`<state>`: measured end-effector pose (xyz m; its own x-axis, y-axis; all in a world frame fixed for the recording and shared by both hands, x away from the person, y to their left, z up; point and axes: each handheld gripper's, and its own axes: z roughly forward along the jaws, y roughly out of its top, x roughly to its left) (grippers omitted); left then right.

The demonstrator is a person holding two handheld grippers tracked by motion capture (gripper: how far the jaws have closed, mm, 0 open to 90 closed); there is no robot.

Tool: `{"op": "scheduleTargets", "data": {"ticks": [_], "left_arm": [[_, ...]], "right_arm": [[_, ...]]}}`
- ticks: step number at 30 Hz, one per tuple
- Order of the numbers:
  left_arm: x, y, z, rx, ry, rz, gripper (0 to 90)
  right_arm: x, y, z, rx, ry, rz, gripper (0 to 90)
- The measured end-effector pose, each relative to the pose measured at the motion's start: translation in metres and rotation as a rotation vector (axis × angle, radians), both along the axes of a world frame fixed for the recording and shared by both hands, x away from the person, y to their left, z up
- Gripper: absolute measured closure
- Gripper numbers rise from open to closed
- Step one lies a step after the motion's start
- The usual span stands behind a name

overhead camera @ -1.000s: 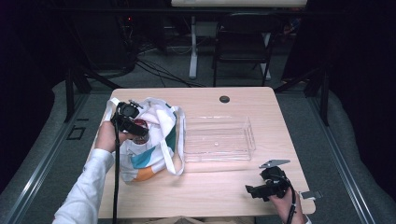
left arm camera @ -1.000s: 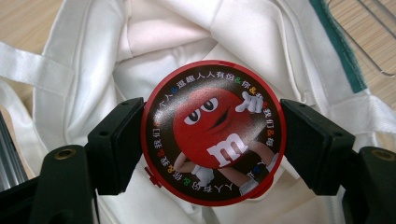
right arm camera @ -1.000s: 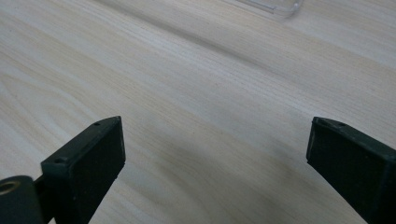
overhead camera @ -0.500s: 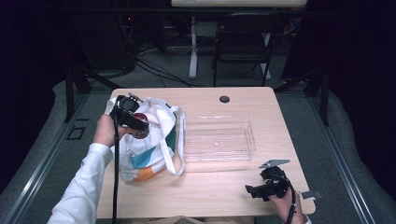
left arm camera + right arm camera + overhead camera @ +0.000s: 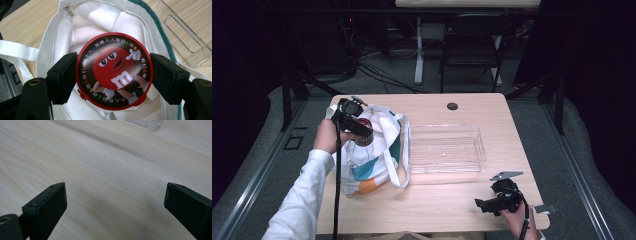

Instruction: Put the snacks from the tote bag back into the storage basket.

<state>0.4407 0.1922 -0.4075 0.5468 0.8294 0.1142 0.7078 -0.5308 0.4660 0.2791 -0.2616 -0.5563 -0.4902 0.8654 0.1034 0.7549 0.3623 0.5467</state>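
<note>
Overhead, the left claw (image 5: pixel 363 136) grips a round red tin (image 5: pixel 364 138) above the mouth of the white tote bag (image 5: pixel 372 155), beside the clear tray (image 5: pixel 446 148). Along that claw, pads pinch the tin (image 5: pixel 113 71) at opposite rim edges (rigid, likely light, glossy and slippery). The right claw (image 5: pixel 115 205) gapes over bare tabletop (image 5: pixel 100 157).

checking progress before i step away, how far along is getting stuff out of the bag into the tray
Done: nothing sits in the clear tray so far. In hand: the left gripper is shut on a round red candy tin, just above the open tote bag. Left: carry the tin to the tray. The right gripper waits open over the table.
</note>
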Motion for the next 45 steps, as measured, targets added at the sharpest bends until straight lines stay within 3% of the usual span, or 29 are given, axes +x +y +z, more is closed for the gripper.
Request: {"op": "scheduleTargets", "data": {"ticks": [6, 7, 8, 20, 45], "left_arm": [[0.003, -0.003, 0.004, -0.003, -0.005, -0.01, 25.9], [0.004, -0.004, 0.004, -0.004, -0.004, -0.011, 25.8], [0.004, -0.005, 0.004, -0.006, -0.007, -0.014, 25.8], [0.006, -0.009, 0.008, -0.033, -0.003, -0.032, 25.8], [0.003, -0.03, 0.03, -0.046, -0.025, -0.086, 25.8]], "right_arm": [[0.003, 0.002, -0.001, -0.007, 0.005, 0.004, 4.1], [0.003, 0.003, -0.002, 0.017, -0.002, -0.005, 4.1], [0.003, 0.003, -0.001, 0.001, 0.004, 0.001, 4.1], [0.002, 0.001, -0.001, 0.004, 0.003, -0.01, 4.1], [0.002, 0.0, -0.002, 0.012, 0.004, -0.013, 4.1]]}}
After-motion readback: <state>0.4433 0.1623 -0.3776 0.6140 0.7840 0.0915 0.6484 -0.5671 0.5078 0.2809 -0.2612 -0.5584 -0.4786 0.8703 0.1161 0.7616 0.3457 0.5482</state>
